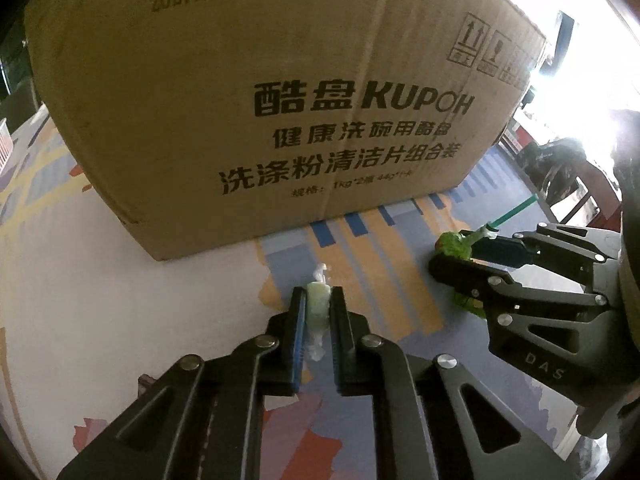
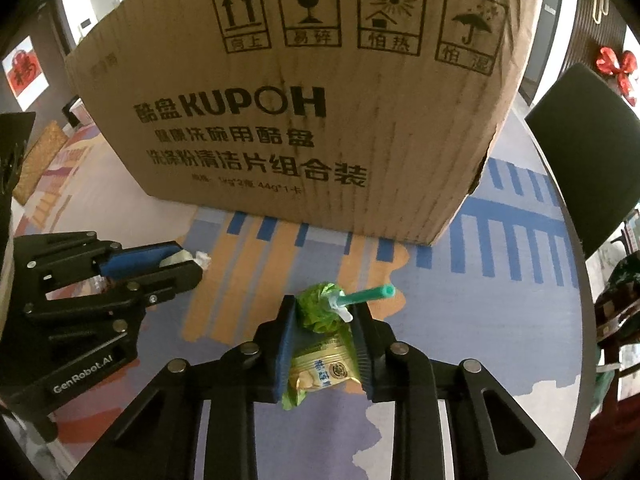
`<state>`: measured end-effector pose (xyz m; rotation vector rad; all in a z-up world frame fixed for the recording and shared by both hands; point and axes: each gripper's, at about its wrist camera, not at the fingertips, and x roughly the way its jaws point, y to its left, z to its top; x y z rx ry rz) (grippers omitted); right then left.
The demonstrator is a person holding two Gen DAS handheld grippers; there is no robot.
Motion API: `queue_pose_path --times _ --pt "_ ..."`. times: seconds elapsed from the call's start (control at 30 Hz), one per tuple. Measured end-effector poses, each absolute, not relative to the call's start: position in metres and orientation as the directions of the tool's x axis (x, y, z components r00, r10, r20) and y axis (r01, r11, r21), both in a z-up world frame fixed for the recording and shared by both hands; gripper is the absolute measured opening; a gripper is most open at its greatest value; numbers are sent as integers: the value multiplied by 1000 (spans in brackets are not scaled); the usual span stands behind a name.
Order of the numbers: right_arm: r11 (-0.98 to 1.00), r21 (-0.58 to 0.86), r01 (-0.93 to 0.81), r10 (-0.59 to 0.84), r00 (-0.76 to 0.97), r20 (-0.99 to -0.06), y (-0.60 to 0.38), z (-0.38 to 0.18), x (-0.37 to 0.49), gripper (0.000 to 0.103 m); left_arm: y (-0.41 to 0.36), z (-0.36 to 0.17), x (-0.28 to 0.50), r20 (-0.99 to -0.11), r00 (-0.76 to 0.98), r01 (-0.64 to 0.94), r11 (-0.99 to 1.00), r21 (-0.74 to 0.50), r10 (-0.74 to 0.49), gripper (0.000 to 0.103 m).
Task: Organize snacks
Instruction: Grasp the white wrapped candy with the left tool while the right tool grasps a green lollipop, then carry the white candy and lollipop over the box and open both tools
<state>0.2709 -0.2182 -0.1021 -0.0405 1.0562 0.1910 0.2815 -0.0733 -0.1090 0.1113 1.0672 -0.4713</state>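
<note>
My left gripper (image 1: 318, 292) is shut on a small pale green candy (image 1: 318, 306) in a clear wrapper, just above the patterned tablecloth; it also shows at the left of the right wrist view, left gripper (image 2: 182, 260). My right gripper (image 2: 322, 306) is shut on a green-wrapped lollipop (image 2: 316, 312) whose teal stick (image 2: 368, 294) points right. A green and gold snack packet (image 2: 320, 368) lies between its fingers behind the lollipop. In the left wrist view the right gripper (image 1: 460, 258) sits to the right with the lollipop (image 1: 454, 242) in it.
A big cardboard box (image 1: 240, 80) (image 2: 300, 100) printed KUPOH stands close ahead of both grippers on the round table (image 2: 500, 320). A dark chair back (image 2: 592, 152) stands past the table's right edge. A red bow (image 2: 616, 64) hangs on the far wall.
</note>
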Motion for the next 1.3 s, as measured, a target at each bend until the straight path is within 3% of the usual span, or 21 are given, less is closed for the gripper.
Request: queue_pose_path --times 0.37,1.3 --pt "984 70 -165 148 526 -837 -226 -81 255 28 -70 -87 267 -832 438 396 904 -161 -341 13" --pt "983 74 -171 178 753 -633 -232 39 229 28 -66 42 236 -609 693 425 901 -88 -386 13"
